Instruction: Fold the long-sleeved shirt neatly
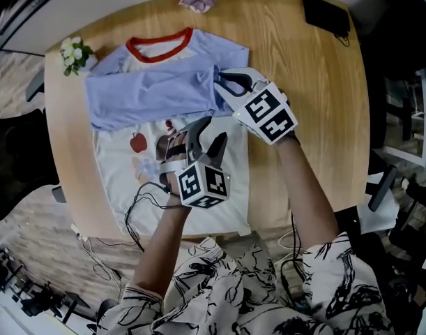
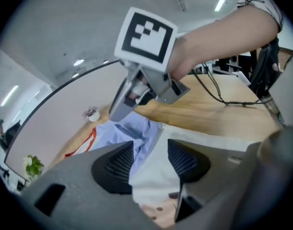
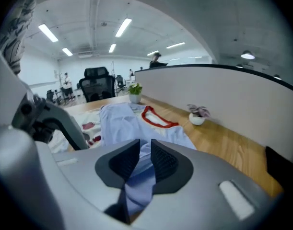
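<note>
Flat on the wooden tabletop (image 1: 317,103) lies the long-sleeved shirt (image 1: 129,166), its red collar (image 1: 159,47) toward the far edge and its white body, printed with a red apple (image 1: 137,142), reaching to the near edge; one blue sleeve (image 1: 150,93) is folded across the chest, from the shirt's right side over to its left; the right gripper (image 1: 231,84) sits at the right end of that sleeve, and in the right gripper view its jaws (image 3: 145,159) stand almost together with a fold of the blue cloth caught in the narrow gap between them; the left gripper (image 1: 202,135) is over the middle of the white body, just below the sleeve's lower edge; in the left gripper view its jaws (image 2: 151,159) are spread apart, with white cloth and the sleeve's edge showing in the gap and neither pad pressing on anything; from there the right gripper shows just ahead, its tip down at the bunched blue cloth; a small plant with white flowers (image 1: 74,51) stands at the tabletop's far left, a pinkish plant (image 1: 197,0) at the far edge beyond the collar, and a flat black object (image 1: 325,12) at the far right corner.
</note>
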{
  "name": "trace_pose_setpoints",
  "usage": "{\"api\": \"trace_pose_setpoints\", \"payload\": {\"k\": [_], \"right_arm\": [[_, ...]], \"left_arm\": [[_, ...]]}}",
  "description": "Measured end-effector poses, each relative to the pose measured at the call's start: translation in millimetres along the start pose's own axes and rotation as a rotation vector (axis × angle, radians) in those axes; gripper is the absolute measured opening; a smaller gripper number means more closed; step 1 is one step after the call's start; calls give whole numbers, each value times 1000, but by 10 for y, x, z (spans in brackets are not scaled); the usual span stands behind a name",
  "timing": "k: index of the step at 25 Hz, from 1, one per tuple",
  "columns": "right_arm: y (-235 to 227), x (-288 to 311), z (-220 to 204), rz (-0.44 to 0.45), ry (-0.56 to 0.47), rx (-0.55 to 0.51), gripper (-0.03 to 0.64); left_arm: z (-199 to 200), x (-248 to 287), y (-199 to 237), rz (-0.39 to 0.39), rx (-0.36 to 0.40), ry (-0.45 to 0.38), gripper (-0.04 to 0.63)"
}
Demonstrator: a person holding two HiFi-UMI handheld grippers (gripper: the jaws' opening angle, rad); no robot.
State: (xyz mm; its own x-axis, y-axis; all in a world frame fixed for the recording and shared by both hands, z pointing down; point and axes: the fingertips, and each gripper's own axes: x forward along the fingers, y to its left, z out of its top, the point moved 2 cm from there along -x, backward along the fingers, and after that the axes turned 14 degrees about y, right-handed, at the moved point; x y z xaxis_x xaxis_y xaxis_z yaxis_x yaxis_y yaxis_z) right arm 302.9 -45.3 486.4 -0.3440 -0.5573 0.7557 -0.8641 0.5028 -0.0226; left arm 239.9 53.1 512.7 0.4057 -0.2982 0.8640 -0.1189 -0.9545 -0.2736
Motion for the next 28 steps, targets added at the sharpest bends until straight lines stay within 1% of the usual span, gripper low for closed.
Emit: {"api": "trace_pose_setpoints", "payload": {"k": [2, 4, 6, 9, 11, 13, 16, 19, 22, 24, 26, 28], "right_arm": [[146, 264, 9, 30, 74, -106, 106], [172, 430, -4, 41, 132, -165, 148], [123, 513, -86, 52, 187, -193, 150], [19, 539, -351, 62, 281, -228, 153], [-20, 502, -490, 68, 305, -227, 170], [-24, 469, -539, 72, 301, -214, 170], [-4, 310, -485, 62, 251, -167, 184], [156, -115, -326, 31, 127, -61, 196], [498, -705, -266, -26, -4, 41, 222], [764, -1064, -285, -70, -78, 109, 232], [1069, -1348, -376, -119, -122, 154, 233], [1370, -1566, -533, -174, -130, 187, 235]], "left_arm": [[-145, -91, 32, 2, -61, 14, 233], [-312, -114, 84, 7, -110, 41, 239], [-454, -134, 144, 21, -147, 60, 244], [-614, -237, 221, 47, -204, 56, 244], [-716, -341, 263, 67, -240, 46, 244], [-825, -451, 310, 89, -277, 37, 244], [-988, -637, 370, 107, -331, 21, 253], [-1182, -963, 441, 120, -372, -17, 274], [-1424, -1399, 486, 137, -388, -60, 278], [-1637, -1694, 525, 152, -388, -63, 278], [-1883, -1989, 529, 168, -389, -66, 278], [-2128, -2260, 500, 178, -387, -75, 278]]}}
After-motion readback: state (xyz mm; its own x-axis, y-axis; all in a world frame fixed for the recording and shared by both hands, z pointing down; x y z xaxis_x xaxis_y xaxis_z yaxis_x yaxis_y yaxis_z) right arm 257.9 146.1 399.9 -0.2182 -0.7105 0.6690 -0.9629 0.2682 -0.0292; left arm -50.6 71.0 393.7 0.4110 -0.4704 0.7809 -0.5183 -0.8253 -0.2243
